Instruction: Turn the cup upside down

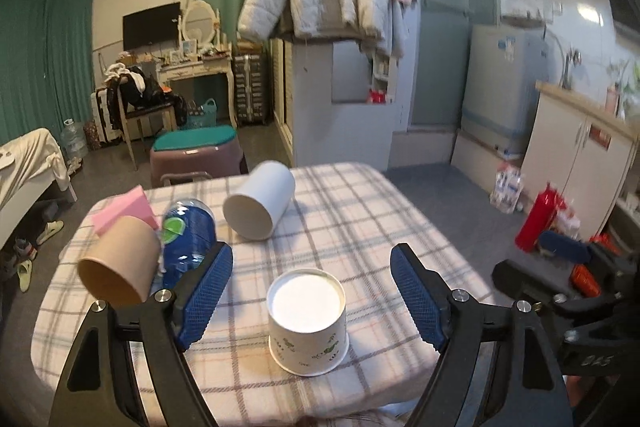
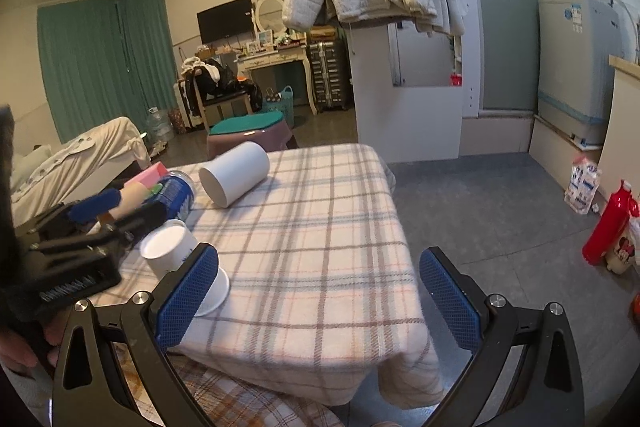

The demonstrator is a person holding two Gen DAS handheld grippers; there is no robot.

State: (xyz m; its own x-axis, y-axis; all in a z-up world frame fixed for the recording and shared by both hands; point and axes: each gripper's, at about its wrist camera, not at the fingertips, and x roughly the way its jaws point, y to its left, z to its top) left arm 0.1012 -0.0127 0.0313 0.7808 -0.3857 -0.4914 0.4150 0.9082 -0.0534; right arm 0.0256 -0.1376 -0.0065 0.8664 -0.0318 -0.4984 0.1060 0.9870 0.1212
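Note:
A white paper cup with green print point(image 1: 307, 321) stands upside down, base up, on the plaid tablecloth point(image 1: 352, 227) near the front edge. My left gripper point(image 1: 316, 297) is open, its blue pads on either side of the cup without touching it. The cup also shows in the right wrist view point(image 2: 176, 259), partly behind my right gripper's left pad. My right gripper point(image 2: 320, 297) is open and empty, over the table's front right corner. The left gripper point(image 2: 96, 215) appears at the left of that view.
A white cup point(image 1: 260, 205) lies on its side at mid-table. A tan cup point(image 1: 120, 267), a blue can point(image 1: 188, 239) and a pink box point(image 1: 128, 209) lie at the left. A red bottle point(image 2: 608, 223) stands on the floor at right.

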